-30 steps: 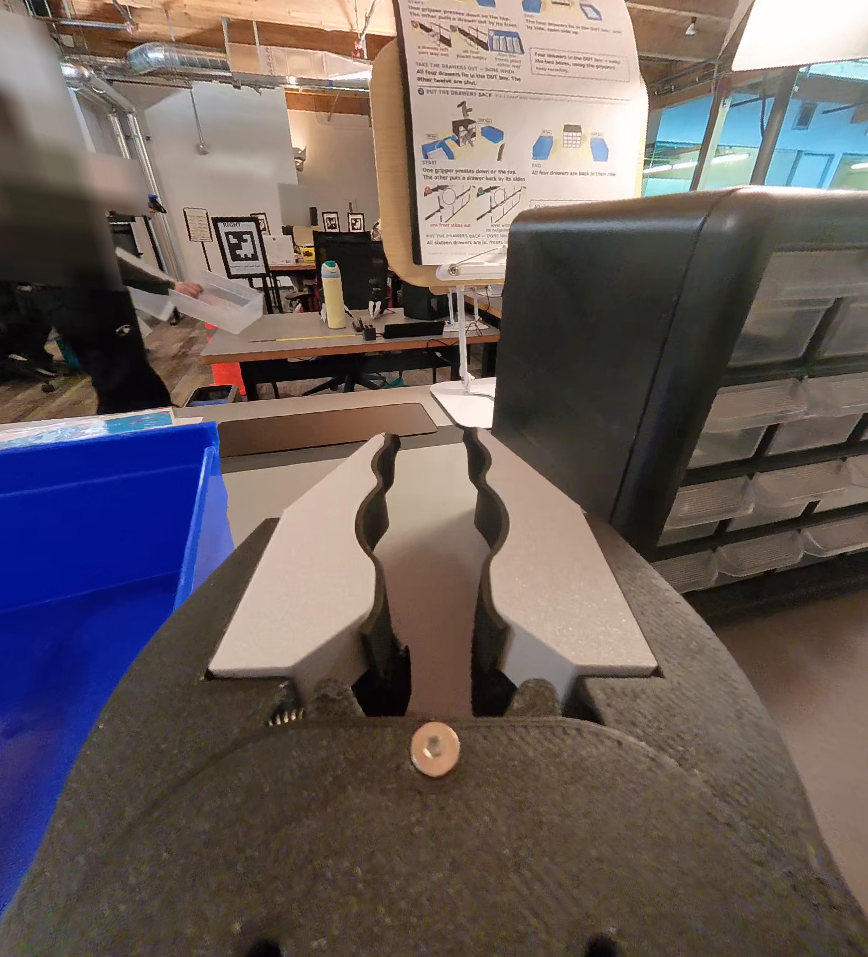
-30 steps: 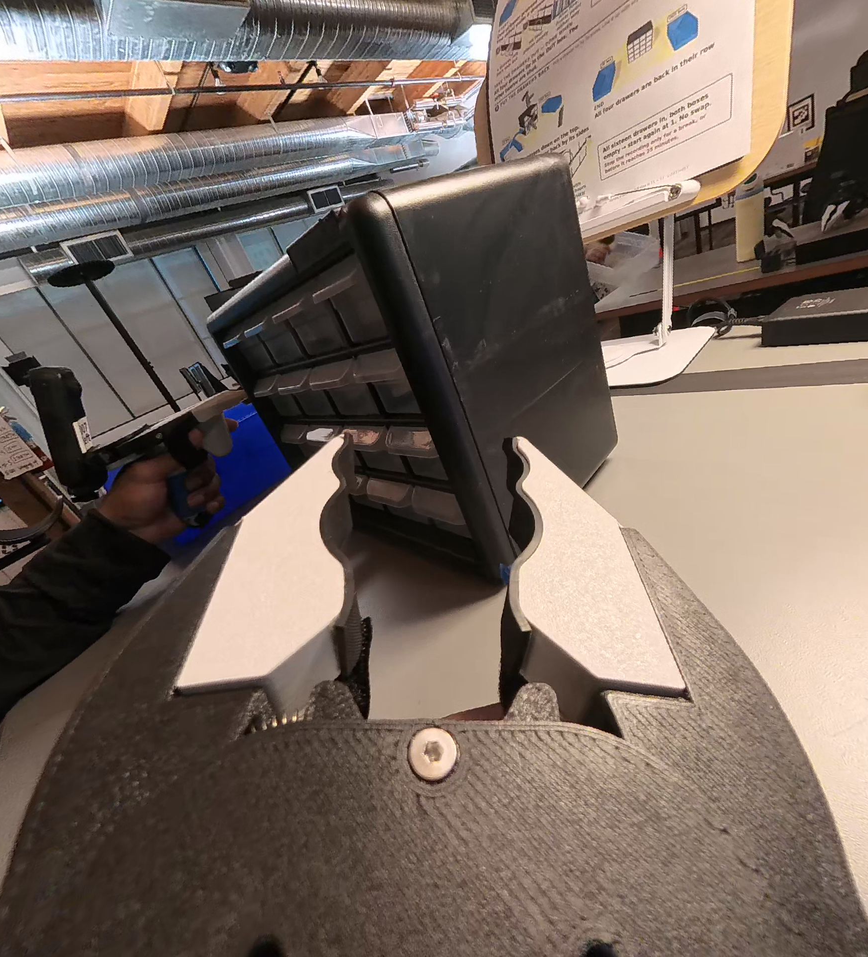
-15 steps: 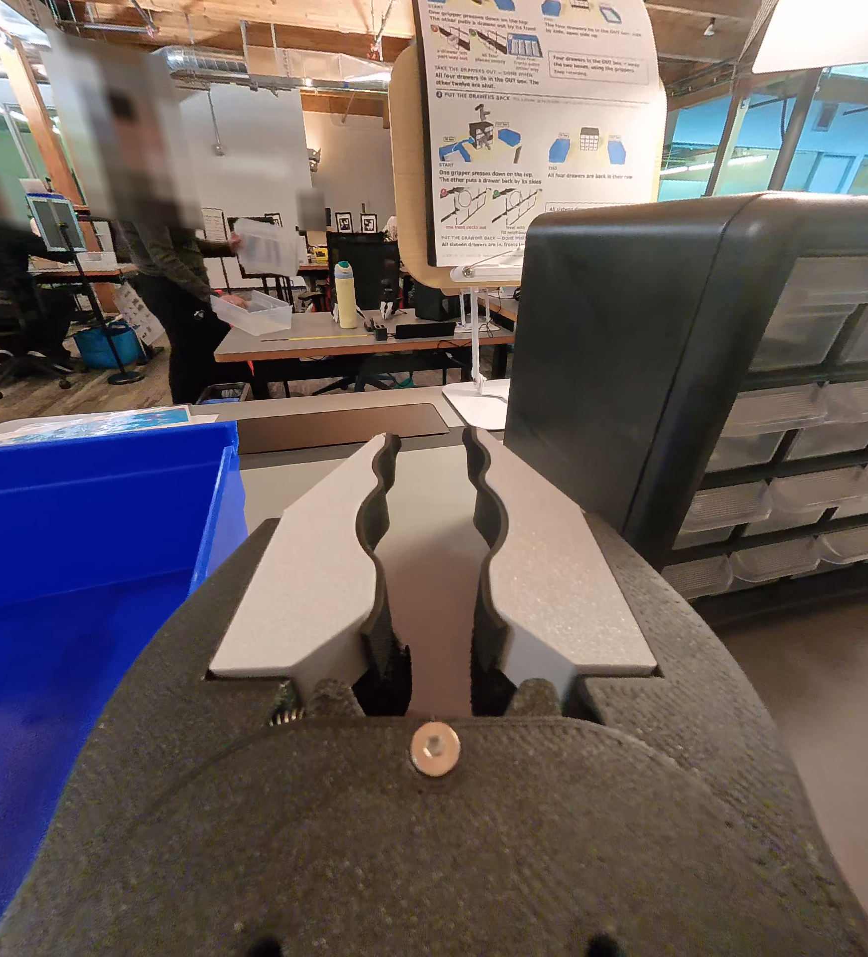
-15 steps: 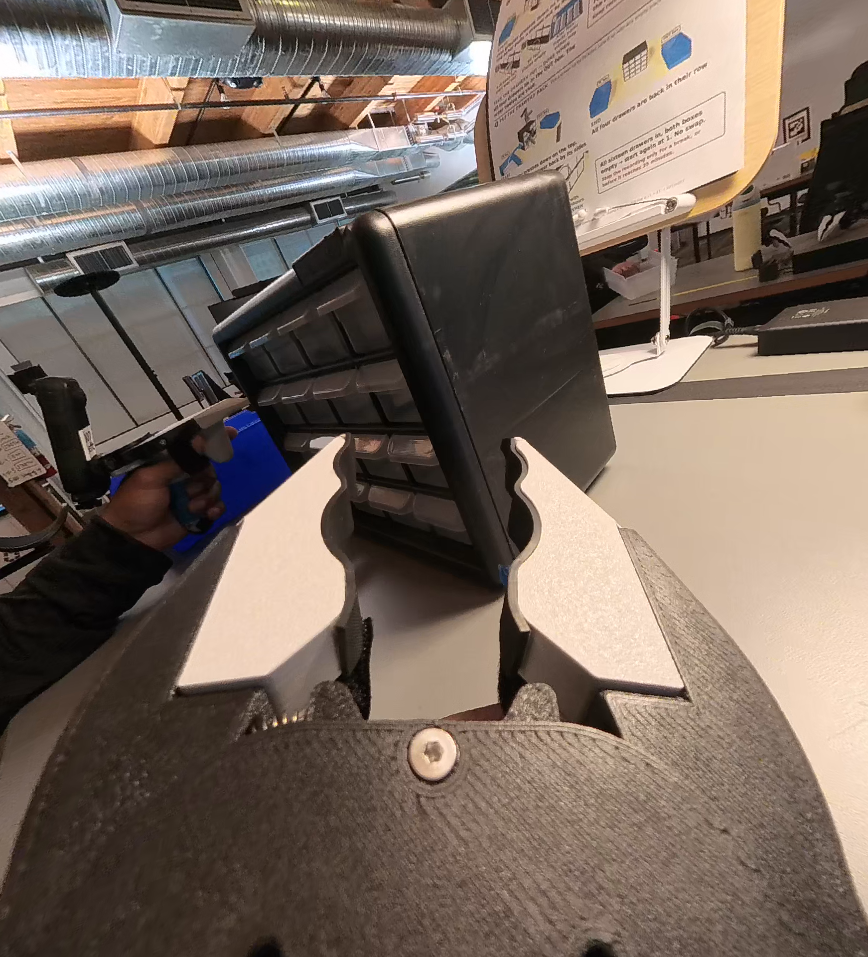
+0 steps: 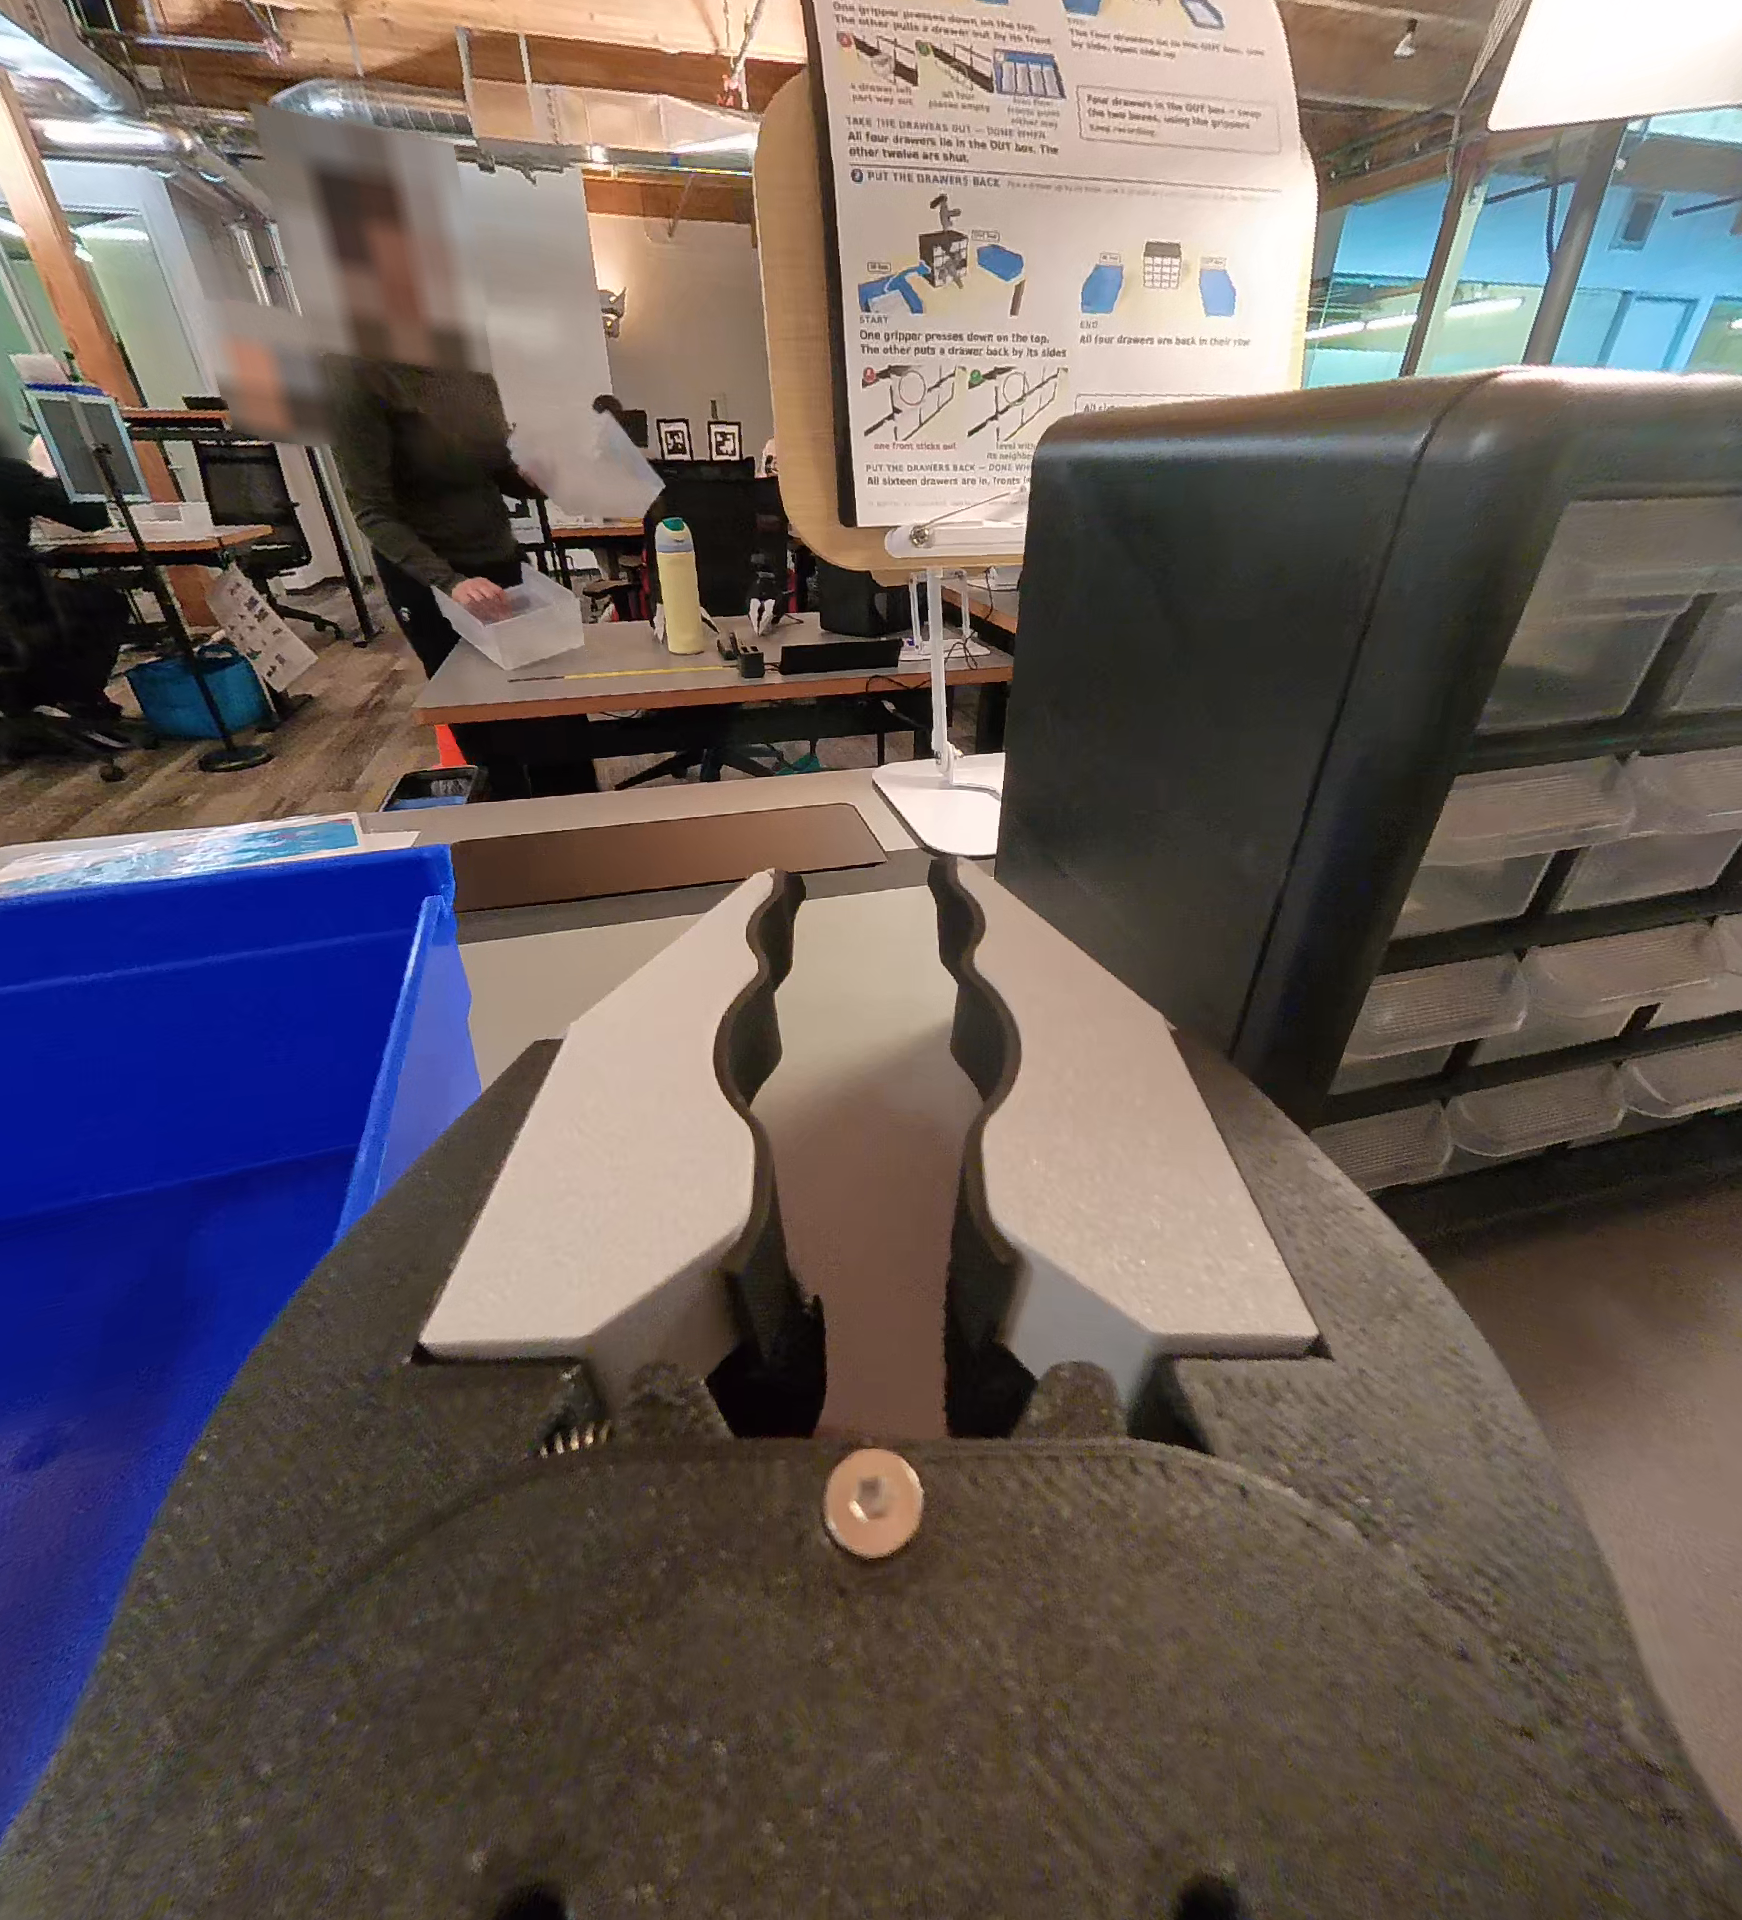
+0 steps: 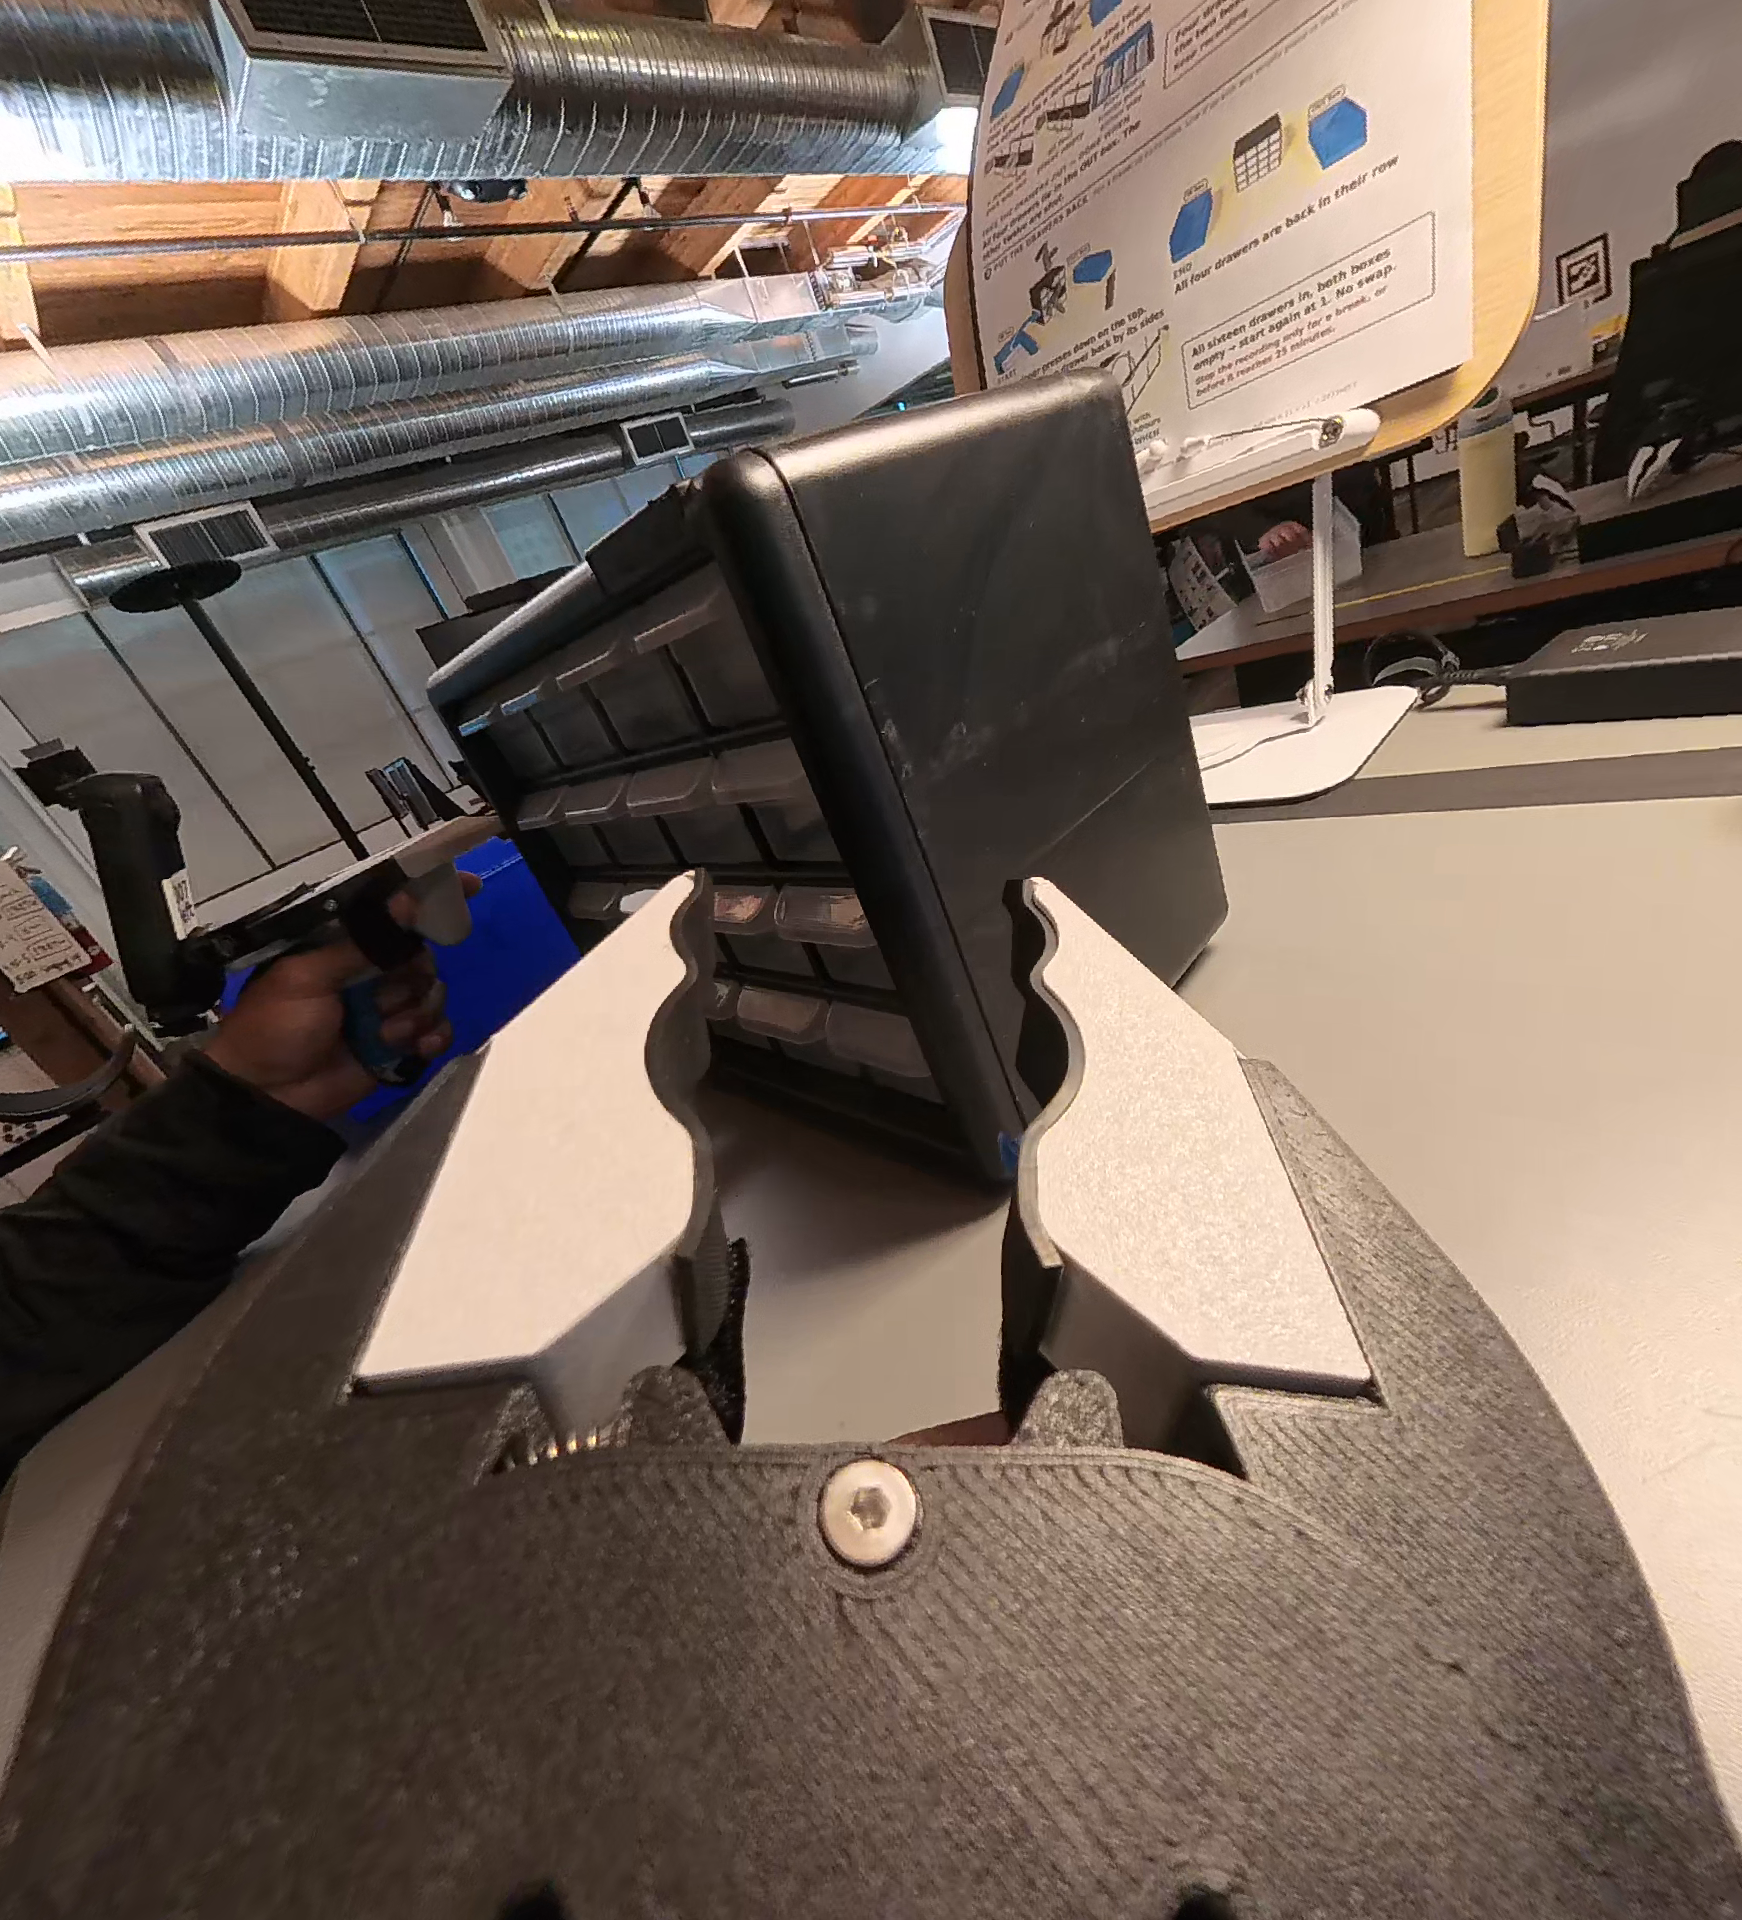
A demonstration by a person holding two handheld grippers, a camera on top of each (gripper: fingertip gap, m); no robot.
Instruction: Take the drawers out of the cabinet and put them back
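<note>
both grippers are parted and hold nothing: the left gripper (image 5: 862, 883) hovers over bare table between a blue bin (image 5: 150, 1039) at its left and the cabinet (image 5: 1262, 675) at its right, and the right gripper (image 6: 856, 904) faces the cabinet's near right corner from low down. the cabinet stands upright on the grey table (image 6: 1521, 1039), long axis vertical, its front of clear drawers (image 6: 805, 914) facing the near side. the drawers look light, thin, stiff plastic, probably slick and easily cracked; best pinched by the front lip, then by the side walls. all seem shut.
</note>
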